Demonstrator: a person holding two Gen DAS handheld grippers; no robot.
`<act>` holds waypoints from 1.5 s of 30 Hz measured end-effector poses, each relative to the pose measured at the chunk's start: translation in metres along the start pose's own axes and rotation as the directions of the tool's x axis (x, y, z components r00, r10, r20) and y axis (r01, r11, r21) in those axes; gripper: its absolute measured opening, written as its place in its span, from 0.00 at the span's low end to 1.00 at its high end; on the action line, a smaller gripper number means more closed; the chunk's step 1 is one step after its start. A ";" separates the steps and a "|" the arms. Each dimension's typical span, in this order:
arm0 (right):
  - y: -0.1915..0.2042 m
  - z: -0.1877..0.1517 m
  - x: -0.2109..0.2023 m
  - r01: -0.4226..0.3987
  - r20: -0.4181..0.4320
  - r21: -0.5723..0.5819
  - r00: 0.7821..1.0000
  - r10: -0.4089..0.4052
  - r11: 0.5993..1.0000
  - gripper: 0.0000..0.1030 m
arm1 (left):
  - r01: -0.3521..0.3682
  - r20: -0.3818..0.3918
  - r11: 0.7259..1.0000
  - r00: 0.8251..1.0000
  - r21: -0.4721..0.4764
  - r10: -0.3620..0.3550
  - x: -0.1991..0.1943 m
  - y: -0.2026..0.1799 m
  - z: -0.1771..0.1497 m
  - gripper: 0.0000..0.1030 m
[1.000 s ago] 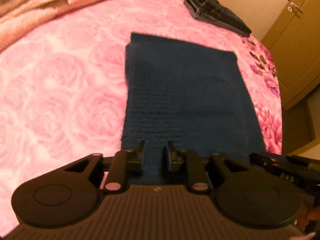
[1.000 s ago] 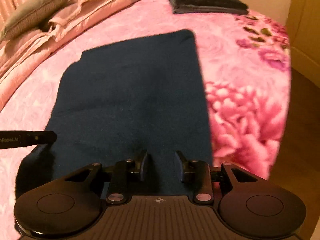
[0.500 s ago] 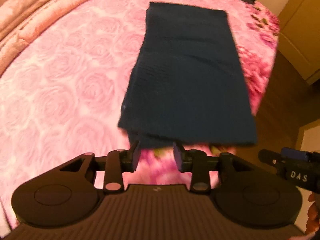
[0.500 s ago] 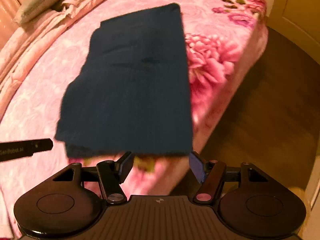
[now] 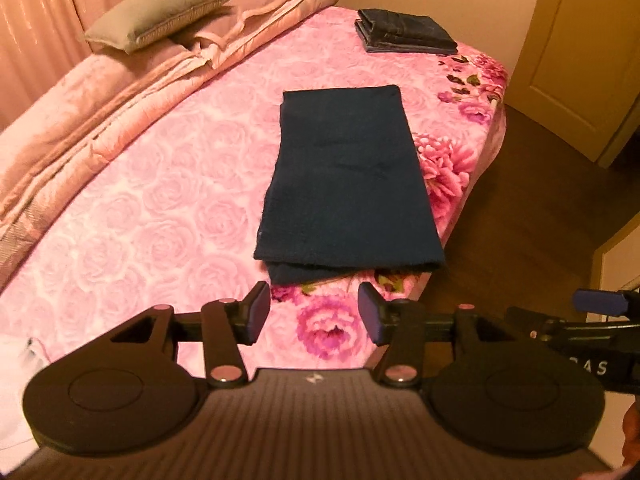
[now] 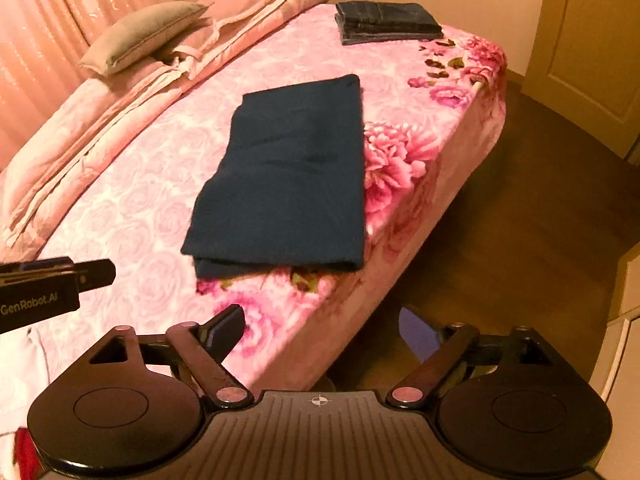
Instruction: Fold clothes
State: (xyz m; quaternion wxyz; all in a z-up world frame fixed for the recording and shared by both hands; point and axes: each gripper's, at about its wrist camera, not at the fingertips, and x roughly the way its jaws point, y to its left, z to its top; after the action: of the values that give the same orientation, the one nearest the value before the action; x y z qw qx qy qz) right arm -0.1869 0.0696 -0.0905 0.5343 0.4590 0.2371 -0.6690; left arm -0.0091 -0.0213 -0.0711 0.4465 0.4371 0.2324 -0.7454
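Observation:
A dark blue cloth [image 5: 348,184] [image 6: 288,176] lies folded flat on the pink floral bed, its near edge close to the bed's corner. My left gripper [image 5: 314,314] hangs above and short of that near edge, jaws opening, with nothing between them. My right gripper [image 6: 320,334] is also pulled back off the cloth, over the bed's edge and the floor, jaws opening wide and empty. The right gripper's tip [image 5: 596,304] shows at the right of the left wrist view. The left gripper's tip [image 6: 96,274] shows at the left of the right wrist view.
A folded dark stack [image 5: 404,32] [image 6: 386,22] sits at the bed's far corner. A grey pillow [image 5: 156,14] and a bunched pink quilt [image 5: 120,92] line the far left side. Wooden floor [image 6: 520,240] and a door [image 5: 580,40] lie to the right.
Both grippers let go of the blue cloth, opened, and drew back and up from it. The cloth now lies folded on the bed, farther from both cameras.

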 end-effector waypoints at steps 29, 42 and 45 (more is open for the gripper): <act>0.008 -0.024 -0.039 0.010 -0.009 -0.065 1.000 -0.011 0.998 0.87 | -0.026 0.020 0.999 0.999 0.022 0.026 -0.044 -0.016 -0.027 0.49; 0.009 -0.027 -0.035 0.015 -0.042 -0.076 0.999 -0.018 0.997 0.87 | -0.013 -0.027 1.000 1.000 -0.005 0.013 -0.030 -0.006 -0.035 0.49; 0.007 -0.027 -0.026 0.010 -0.065 -0.069 0.998 -0.015 0.998 0.87 | 0.000 -0.037 1.000 0.999 -0.025 -0.001 -0.019 0.003 -0.034 0.49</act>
State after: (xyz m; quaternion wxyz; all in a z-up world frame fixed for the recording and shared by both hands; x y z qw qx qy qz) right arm -0.1705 0.1026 -0.0795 0.5375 0.4608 0.2803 -0.6482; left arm 0.0125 0.0112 -0.0717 0.4473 0.4453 0.2502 -0.7342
